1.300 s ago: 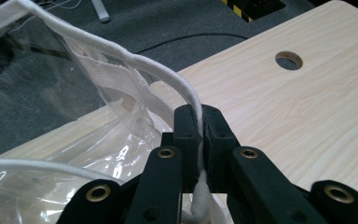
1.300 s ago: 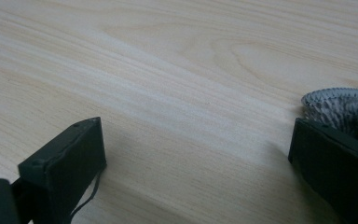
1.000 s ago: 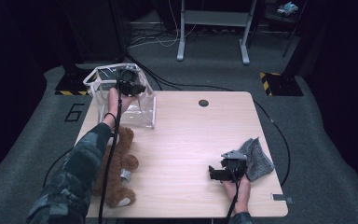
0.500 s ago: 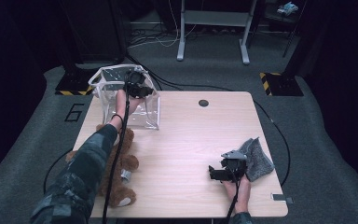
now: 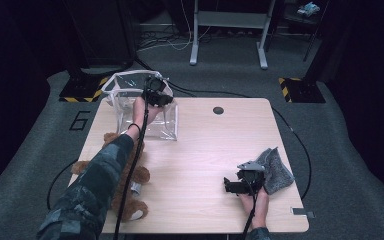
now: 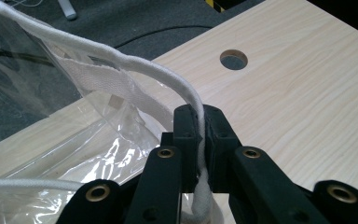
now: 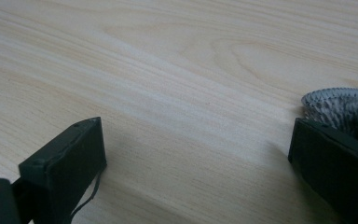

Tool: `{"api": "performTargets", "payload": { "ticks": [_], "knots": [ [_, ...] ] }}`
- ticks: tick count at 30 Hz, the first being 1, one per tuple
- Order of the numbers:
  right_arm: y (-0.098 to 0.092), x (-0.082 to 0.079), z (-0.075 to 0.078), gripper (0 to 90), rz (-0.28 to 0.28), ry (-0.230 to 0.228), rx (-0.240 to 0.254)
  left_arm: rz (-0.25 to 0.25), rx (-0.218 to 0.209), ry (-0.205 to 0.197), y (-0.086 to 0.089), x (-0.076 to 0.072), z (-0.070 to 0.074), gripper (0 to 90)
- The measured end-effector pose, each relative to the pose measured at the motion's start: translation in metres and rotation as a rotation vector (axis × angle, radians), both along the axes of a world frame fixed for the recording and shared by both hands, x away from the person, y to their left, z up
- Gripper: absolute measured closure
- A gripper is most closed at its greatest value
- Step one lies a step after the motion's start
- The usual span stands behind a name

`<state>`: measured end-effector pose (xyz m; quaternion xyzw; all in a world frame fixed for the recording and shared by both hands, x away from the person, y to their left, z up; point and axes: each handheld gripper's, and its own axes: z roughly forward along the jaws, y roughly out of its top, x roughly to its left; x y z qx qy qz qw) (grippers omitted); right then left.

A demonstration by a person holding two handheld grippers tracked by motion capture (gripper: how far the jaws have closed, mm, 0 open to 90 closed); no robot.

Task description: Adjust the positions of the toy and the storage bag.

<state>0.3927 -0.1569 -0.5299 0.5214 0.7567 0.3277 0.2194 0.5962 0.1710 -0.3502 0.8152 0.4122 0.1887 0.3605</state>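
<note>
1. Clear plastic bag (image 5: 145, 107) with white fabric trim stands at the far left of the wooden table (image 5: 205, 150), its open mouth facing up.
2. Its white corded rim (image 6: 121, 60) runs down between the jaws of the left gripper (image 6: 200, 126), which are pressed together on it; the left gripper view shows the cord pinched tight, with the clear wall of the bag crumpled to the left.
3. From the high view, the left gripper (image 5: 156, 94) sits at the bag's far right top edge, with the person's camouflage sleeve (image 5: 95, 185) stretching up from the near left.
4. A brown teddy bear (image 5: 130, 185) lies on the near left of the table, partly under that sleeve, well apart from the bag's rim.
5. The right gripper (image 5: 240, 184) rests on the near right of the table with its jaws wide apart and nothing between them; in the right gripper view bare wood lies between the two black jaws.
6. A grey knitted cloth (image 5: 275, 167) lies just beside the right gripper, on its right, touching one jaw in the right gripper view (image 7: 340, 105).
7. A round cable hole (image 5: 218, 110) sits in the far middle of the table.
8. The only writing that can be read is a large figure "6" (image 5: 80, 121) on the grey floor, left of the table.
</note>
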Motion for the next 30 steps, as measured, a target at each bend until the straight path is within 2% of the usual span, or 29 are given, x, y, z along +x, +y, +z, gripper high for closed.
{"api": "performTargets", "payload": {
  "ticks": [8,16,30],
  "knots": [
    [0.000,0.000,0.000,3.1,0.006,-0.003,-0.004,-0.027,-0.030,0.008,-0.009,-0.004,-0.001,84.1],
    [0.000,0.000,0.000,3.1,0.006,-0.004,-0.004,-0.067,-0.015,0.021,-0.022,-0.011,0.001,83.7],
    [0.000,0.000,0.000,3.2,0.003,-0.005,-0.005,-0.115,-0.041,0.027,-0.049,-0.019,-0.001,80.9]
  ]
}}
